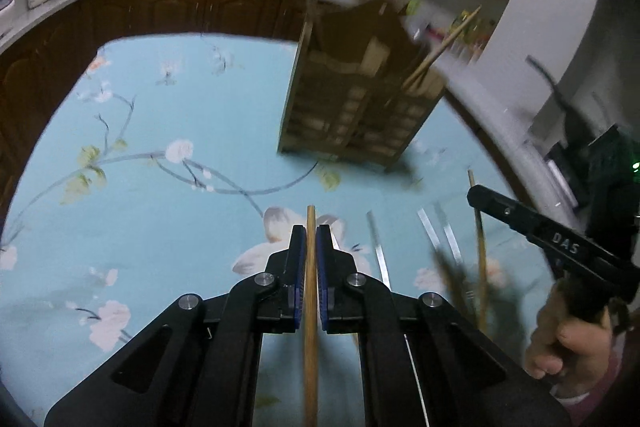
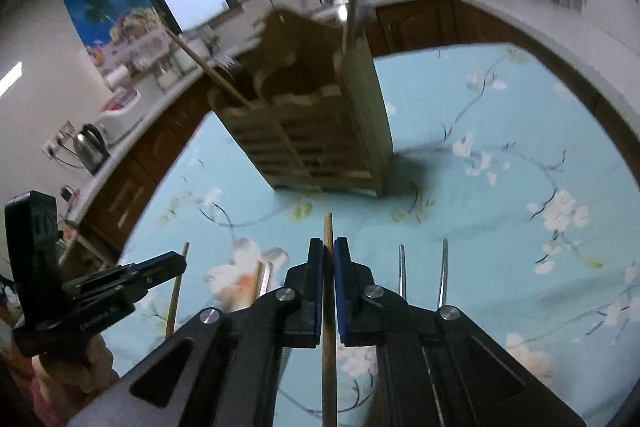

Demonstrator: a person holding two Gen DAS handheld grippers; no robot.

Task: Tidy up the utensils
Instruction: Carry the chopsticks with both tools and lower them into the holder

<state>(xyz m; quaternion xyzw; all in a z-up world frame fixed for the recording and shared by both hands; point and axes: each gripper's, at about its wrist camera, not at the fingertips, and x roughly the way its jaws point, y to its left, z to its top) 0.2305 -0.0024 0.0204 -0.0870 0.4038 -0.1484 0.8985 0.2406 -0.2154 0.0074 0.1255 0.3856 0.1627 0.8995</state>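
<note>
The floral blue tablecloth [image 1: 160,187] fills your view, with the wooden utensil holder [image 1: 360,99] standing at its far side, chopsticks poking out. Your left gripper [image 1: 311,239] is clamped on a wooden chopstick [image 1: 310,307]; your right gripper [image 2: 328,251] pinches another chopstick [image 2: 329,347]. Metal chopsticks [image 2: 442,275] lie on the cloth nearby.

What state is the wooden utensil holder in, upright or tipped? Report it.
Upright. The wooden utensil holder stands on its base on the floral tablecloth, open top upward, with a chopstick leaning out of it.
</note>
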